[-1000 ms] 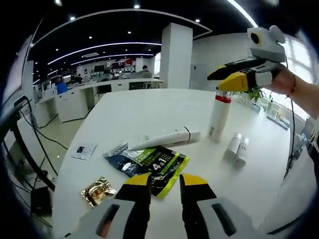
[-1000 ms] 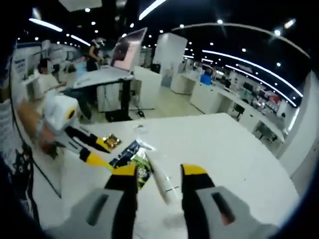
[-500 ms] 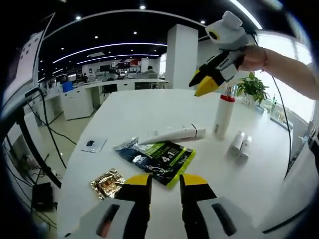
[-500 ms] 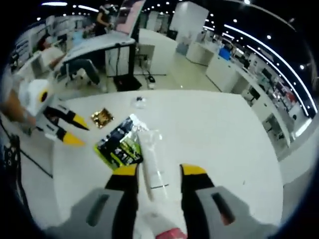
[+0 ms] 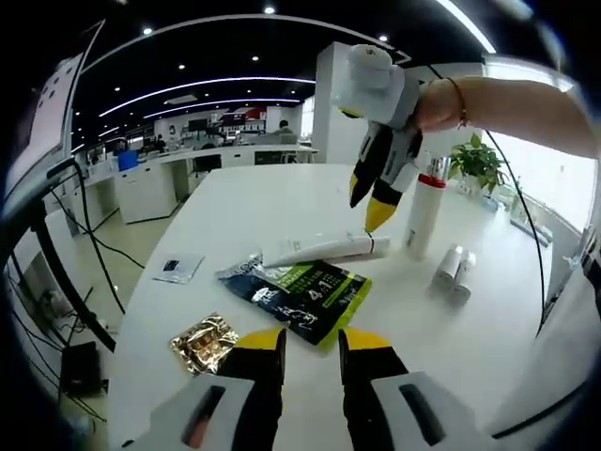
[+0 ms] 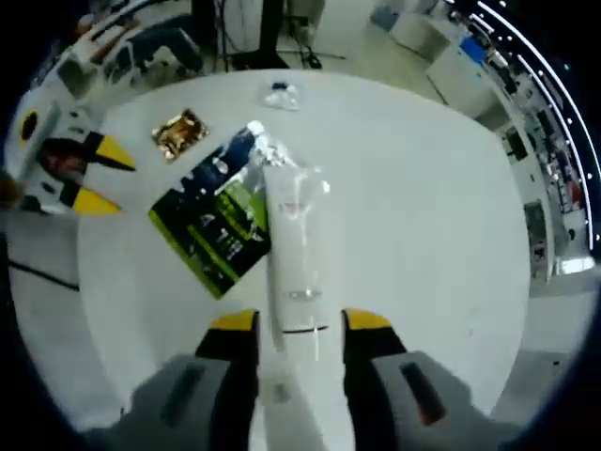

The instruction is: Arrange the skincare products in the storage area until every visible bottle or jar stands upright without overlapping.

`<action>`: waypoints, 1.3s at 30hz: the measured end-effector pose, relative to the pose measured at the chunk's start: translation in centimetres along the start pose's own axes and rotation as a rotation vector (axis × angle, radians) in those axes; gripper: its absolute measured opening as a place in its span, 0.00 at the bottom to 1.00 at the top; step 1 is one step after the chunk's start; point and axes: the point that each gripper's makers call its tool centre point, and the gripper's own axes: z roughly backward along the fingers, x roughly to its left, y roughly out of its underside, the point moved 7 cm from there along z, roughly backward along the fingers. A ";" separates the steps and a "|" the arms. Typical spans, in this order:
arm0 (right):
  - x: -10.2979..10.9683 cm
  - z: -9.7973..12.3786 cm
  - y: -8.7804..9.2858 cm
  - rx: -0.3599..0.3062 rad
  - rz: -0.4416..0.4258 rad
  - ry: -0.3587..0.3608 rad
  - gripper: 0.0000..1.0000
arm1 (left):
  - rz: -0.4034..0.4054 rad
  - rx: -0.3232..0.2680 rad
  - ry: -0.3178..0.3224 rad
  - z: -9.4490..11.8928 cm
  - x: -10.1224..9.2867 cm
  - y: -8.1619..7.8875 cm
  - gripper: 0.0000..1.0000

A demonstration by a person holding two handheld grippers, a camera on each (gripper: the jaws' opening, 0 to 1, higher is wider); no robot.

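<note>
Our left gripper [image 5: 311, 340] hangs open near the gold foil sachet [image 5: 204, 340] and dark green pouch [image 5: 302, 291]. Right gripper [image 6: 291, 324], open, straddles the lying white tube [image 6: 294, 254]; we'd pinch near its cap end before standing it by the upright red-collared white bottle [image 5: 423, 211].

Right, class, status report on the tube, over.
Right gripper open, jaws astride lying white tube. Left gripper open, holding nothing. Green packet touches tube.

Our left claw [image 5: 311, 340] has grey bodies with yellow-capped black jaws and an orange slot. Our right claw [image 5: 373, 209] looks alike; a thin bracelet [image 5: 457, 89] circles that wrist.
</note>
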 end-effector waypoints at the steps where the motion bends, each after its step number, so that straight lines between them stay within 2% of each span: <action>1: 0.0 -0.4 0.0 0.020 0.014 0.001 0.32 | 0.001 0.002 -0.003 0.0 0.0 0.0 0.23; 7: 0.2 -3.0 -0.1 0.090 0.028 -0.039 0.32 | 0.008 -0.001 -0.008 0.3 0.3 0.1 0.23; 12: 0.0 -3.9 0.8 0.127 0.056 -0.065 0.31 | 0.021 0.009 -0.007 0.4 0.3 0.4 0.23; 16: -0.3 -4.7 1.3 0.144 0.037 -0.077 0.29 | 0.020 0.021 0.005 0.4 0.2 0.6 0.23; 17: -0.2 -4.6 1.1 0.134 0.029 -0.104 0.29 | 0.019 0.024 0.006 0.4 0.2 0.7 0.23; 33: 0.0 -4.6 1.1 0.158 0.047 -0.103 0.28 | 0.030 0.046 0.022 -0.3 0.3 0.3 0.23; 36: -0.2 -4.7 1.0 0.165 0.045 -0.121 0.28 | 0.024 0.046 0.022 -0.5 0.4 -0.3 0.23; 39: -0.1 -4.8 0.8 0.185 0.034 -0.117 0.28 | 0.018 0.014 0.024 -0.1 0.5 -1.1 0.23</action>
